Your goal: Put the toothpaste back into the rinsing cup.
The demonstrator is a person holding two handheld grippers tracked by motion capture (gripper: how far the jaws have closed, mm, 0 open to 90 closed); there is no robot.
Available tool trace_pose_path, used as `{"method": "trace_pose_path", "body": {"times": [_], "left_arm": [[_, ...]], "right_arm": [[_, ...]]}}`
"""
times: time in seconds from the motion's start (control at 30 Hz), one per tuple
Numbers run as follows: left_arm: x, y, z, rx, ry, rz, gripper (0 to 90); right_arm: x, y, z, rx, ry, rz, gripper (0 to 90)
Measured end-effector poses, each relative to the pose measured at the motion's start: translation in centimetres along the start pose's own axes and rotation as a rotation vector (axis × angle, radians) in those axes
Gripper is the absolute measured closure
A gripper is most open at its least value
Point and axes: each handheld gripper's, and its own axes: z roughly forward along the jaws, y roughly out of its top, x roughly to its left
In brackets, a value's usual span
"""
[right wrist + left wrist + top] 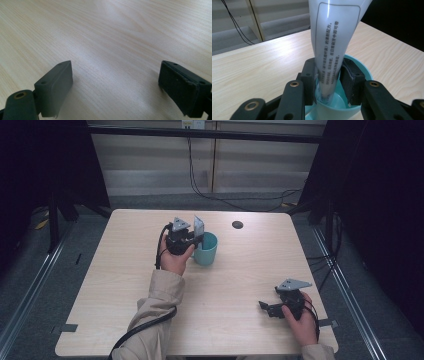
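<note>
A teal mug [206, 248] stands upright near the middle of the wooden table [125, 285]. A white tube with printed text [332, 45] stands nearly upright with its lower end inside the mug [359, 72]. My left gripper [328, 80] is shut on the tube [198, 226], its jaws pressing both sides just above the mug's rim. In the high view my left gripper [192, 239] sits at the mug's left side. My right gripper [265, 307] rests low near the table's front right, and its jaws [115, 87] stand wide open over bare wood.
A small dark round spot [237, 224] lies on the table behind the mug. Cables [240, 200] run across the floor beyond the far edge. Dark stands and curtains flank the table on both sides.
</note>
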Motion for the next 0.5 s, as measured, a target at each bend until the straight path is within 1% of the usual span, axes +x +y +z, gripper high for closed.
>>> {"method": "trace_pose_path", "body": {"times": [0.07, 0.13, 0.17, 0.23, 0.3, 0.43, 0.5], "left_arm": [[0.1, 0.09, -0.14, 0.007, 0.003, 0.011, 65.7], [0.04, 0.16, -0.2, -0.001, -0.002, 0.001, 65.3], [0.07, 0.21, -0.26, 0.001, 0.0, 0.008, 65.2], [0.01, 0.27, -0.33, -0.002, -0.001, 0.002, 64.8], [0.04, 0.34, -0.47, 0.002, -0.004, 0.006, 64.2], [0.11, 0.51, -0.65, 0.003, -0.011, -0.008, 62.5], [0.1, 0.69, -0.8, 0.012, -0.01, -0.006, 60.6]], "right_arm": [[-0.01, 0.0, 0.0, 0.0, 0.0, -0.001, 11.6], [-0.01, 0.0, 0.01, 0.0, 0.0, -0.001, 11.6], [0.0, 0.0, 0.0, 0.0, 0.0, 0.0, 11.6], [0.0, 0.01, 0.0, 0.001, 0.0, 0.0, 11.6], [-0.02, 0.01, 0.02, 0.0, 0.0, -0.002, 11.6], [-0.01, 0.01, 0.02, 0.0, 0.0, -0.002, 11.6], [-0.02, 0.01, 0.02, 0.0, 0.001, -0.002, 11.6]]}}
